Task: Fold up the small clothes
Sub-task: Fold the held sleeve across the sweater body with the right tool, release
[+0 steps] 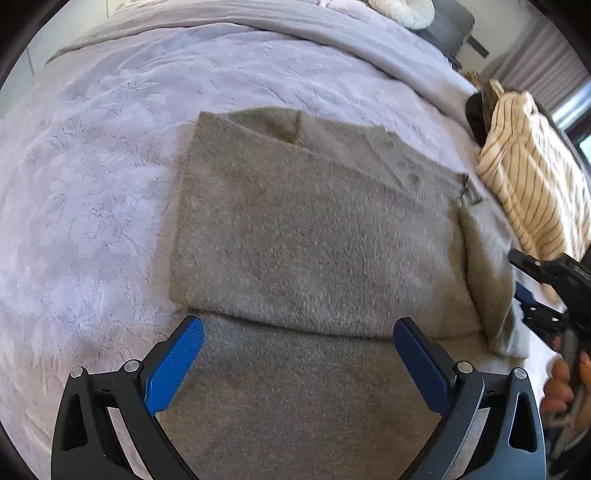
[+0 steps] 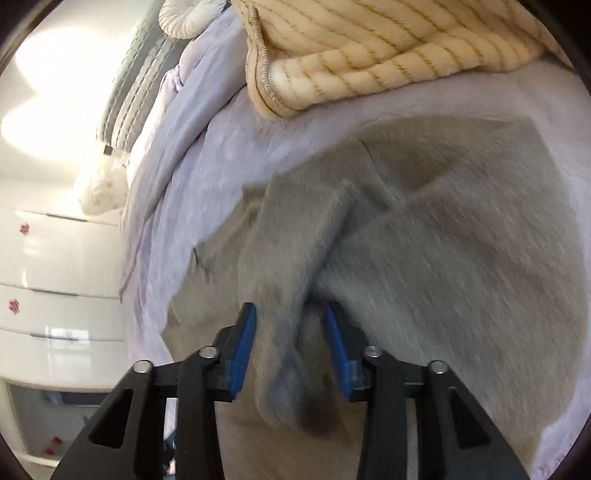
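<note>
The fuzzy grey-beige knit cardigan (image 1: pixel 314 229) lies partly folded on the lilac plush bed cover (image 1: pixel 92 184). Right claw (image 2: pixel 290 332) pinches a bunched fold, probably to flip that side over. Left claw (image 1: pixel 299 332) hovers spread wide, gripping nothing, likely ready to pin the fabric.

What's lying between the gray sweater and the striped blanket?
Only a bare strip of lavender bedspread separates the sweater from the striped blanket, clearest in the right wrist view.

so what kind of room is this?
Most likely a bedroom: the grey sweater lies on a lilac bedspread, round white cushion at the far end, white drawer unit alongside.
</note>
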Demonstrator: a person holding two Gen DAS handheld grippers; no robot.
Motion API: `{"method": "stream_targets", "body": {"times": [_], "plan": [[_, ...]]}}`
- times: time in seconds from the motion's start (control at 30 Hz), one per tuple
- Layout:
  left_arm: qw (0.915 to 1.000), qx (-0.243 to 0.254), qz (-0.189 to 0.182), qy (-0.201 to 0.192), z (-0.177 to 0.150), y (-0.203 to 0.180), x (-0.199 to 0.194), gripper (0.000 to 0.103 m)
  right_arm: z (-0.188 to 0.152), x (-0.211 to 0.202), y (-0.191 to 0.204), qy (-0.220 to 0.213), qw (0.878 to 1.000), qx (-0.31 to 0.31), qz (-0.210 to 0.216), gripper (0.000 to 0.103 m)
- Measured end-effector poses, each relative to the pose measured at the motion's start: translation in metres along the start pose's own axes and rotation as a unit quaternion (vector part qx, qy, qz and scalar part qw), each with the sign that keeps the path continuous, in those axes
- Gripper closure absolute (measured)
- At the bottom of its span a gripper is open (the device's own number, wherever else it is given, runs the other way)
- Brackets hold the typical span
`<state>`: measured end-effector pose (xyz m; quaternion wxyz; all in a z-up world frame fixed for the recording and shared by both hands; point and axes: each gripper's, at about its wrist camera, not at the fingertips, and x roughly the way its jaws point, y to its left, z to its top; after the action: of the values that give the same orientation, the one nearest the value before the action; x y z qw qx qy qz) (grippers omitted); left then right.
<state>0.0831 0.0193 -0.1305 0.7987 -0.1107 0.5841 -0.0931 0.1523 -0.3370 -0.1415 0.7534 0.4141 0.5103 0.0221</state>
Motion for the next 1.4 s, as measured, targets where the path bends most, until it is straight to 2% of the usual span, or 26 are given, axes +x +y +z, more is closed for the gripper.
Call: {"method": "stream_targets", "body": {"times": [0.1, 0.2, 0.27, 0.3, 0.37, 0.47, 0.57, 0.7, 0.8, 0.93, 0.97, 1.0, 1.03, 1.07, 1.1, 1.13, 1.23, 1.3, 1.33, 1.4], "plan": [[0.9994, -0.011, -0.031, -0.013, 0.009, 0.01, -0.007, 0.0, -0.009, 0.014, 0.047, 0.01, 0.994, -0.106, -0.006, 0.094], [0.9966, -0.024, -0.076, -0.021, 0.019, 0.017, -0.009, 0.0, -0.036, 0.027, 0.083, 0.055, 0.977, -0.206, -0.004, 0.094], [0.9943, -0.034, -0.099, -0.019, 0.023, 0.022, -0.006, 0.0, -0.062, 0.042, 0.095, 0.094, 0.961, -0.259, -0.024, 0.09], [0.9928, -0.041, -0.112, -0.015, 0.026, 0.023, -0.003, 0.0, -0.068, 0.05, 0.099, 0.111, 0.956, -0.269, -0.032, 0.09], [0.9907, -0.05, -0.126, -0.007, 0.029, 0.021, 0.004, 0.0, -0.083, 0.056, 0.095, 0.139, 0.951, -0.274, -0.044, 0.082], [0.9887, -0.054, -0.14, 0.009, 0.028, 0.016, 0.014, 0.0, -0.089, 0.041, 0.075, 0.143, 0.962, -0.232, -0.027, 0.077], [0.989, -0.043, -0.139, 0.024, 0.025, 0.004, 0.026, 0.0, -0.086, 0.009, 0.031, 0.136, 0.981, -0.138, -0.009, 0.074], [0.9895, -0.033, -0.137, 0.033, 0.025, -0.007, 0.037, 0.0, -0.082, -0.031, -0.032, 0.105, 0.994, -0.022, -0.015, 0.07], [0.9895, -0.028, -0.136, 0.037, 0.03, -0.019, 0.045, 0.0, -0.076, -0.058, -0.078, 0.063, 0.996, 0.063, -0.008, 0.07], [0.9897, -0.02, -0.138, 0.035, 0.039, -0.034, 0.051, 0.0, -0.063, -0.081, -0.122, 0.008, 0.989, 0.149, 0.023, 0.07], [0.9898, -0.02, -0.136, 0.035, 0.041, -0.035, 0.051, 0.006, -0.059, -0.083, -0.126, 0.001, 0.987, 0.158, 0.027, 0.073], [0.9904, -0.021, -0.132, 0.033, 0.044, -0.038, 0.049, 0.018, -0.055, -0.086, -0.128, -0.006, 0.987, 0.156, 0.024, 0.079], [0.9906, -0.022, -0.131, 0.035, 0.045, -0.038, 0.048, 0.051, -0.049, -0.093, -0.127, -0.013, 0.99, 0.139, 0.014, 0.092], [0.9918, -0.021, -0.119, 0.04, 0.047, -0.038, 0.046, 0.078, -0.045, -0.095, -0.121, -0.018, 0.993, 0.119, 0.008, 0.093], [0.9917, -0.021, -0.121, 0.037, 0.047, -0.036, 0.043, 0.087, -0.041, -0.103, -0.115, -0.021, 0.995, 0.096, 0.008, 0.093], [0.9914, -0.02, -0.126, 0.029, 0.046, -0.033, 0.037, 0.092, -0.04, -0.106, -0.111, -0.021, 0.996, 0.081, 0.007, 0.093], [0.9928, 0.0, -0.119, 0.007, 0.038, -0.027, 0.02, 0.092, -0.04, -0.116, -0.115, -0.006, 0.999, 0.052, -0.015, 0.093], [0.9937, 0.005, -0.11, 0.019, 0.029, -0.02, 0.023, 0.092, -0.039, -0.112, -0.127, 0.008, 0.998, 0.05, -0.035, 0.093], [0.9938, 0.003, -0.107, 0.028, 0.025, -0.017, 0.027, 0.092, -0.042, -0.097, -0.128, 0.015, 0.998, 0.056, -0.038, 0.093], [0.9931, -0.004, -0.105, 0.051, 0.015, -0.012, 0.038, 0.092, -0.045, -0.096, -0.139, 0.02, 0.996, 0.09, -0.015, 0.093]]}}
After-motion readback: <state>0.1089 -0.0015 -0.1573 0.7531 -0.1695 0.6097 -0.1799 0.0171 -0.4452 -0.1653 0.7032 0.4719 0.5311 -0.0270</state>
